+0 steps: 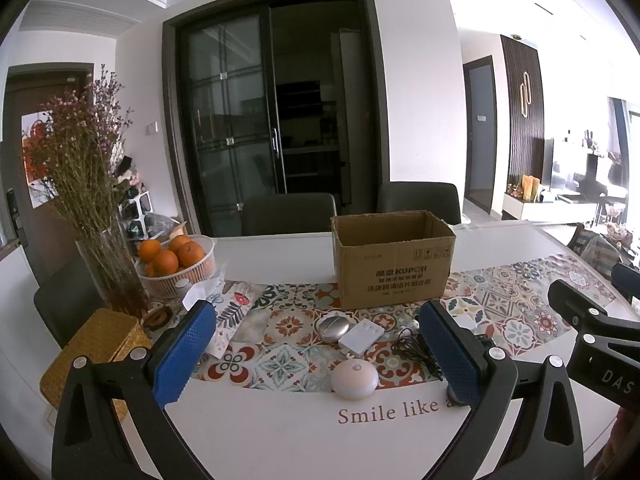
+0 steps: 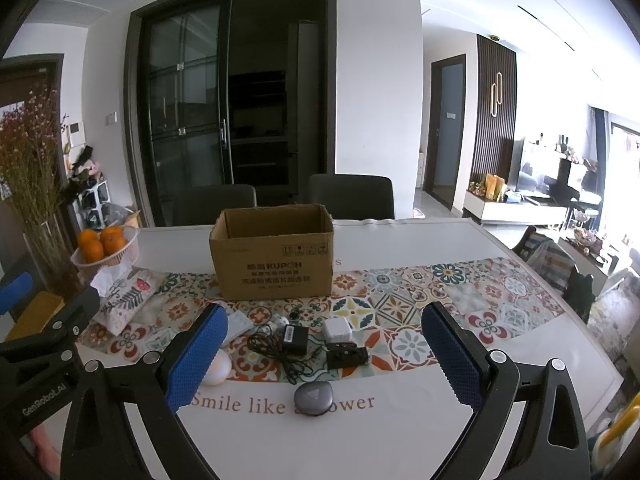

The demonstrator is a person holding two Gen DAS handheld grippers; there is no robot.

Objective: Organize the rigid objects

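Home dining table (image 1: pixel 280 432), fruit basket (image 1: pixel 180 276)

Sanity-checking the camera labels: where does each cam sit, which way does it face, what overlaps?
Left wrist: on the left gripper, angled down across the table at the cardboard box and round white puck; own blue fingers stand open, right gripper at the right edge.
Right wrist: on the right gripper, same heading, over the black adapter and grey pebble-shaped device; jaws open, left gripper at the left edge.
Shared: box, puck, basket of oranges, patterned runner.
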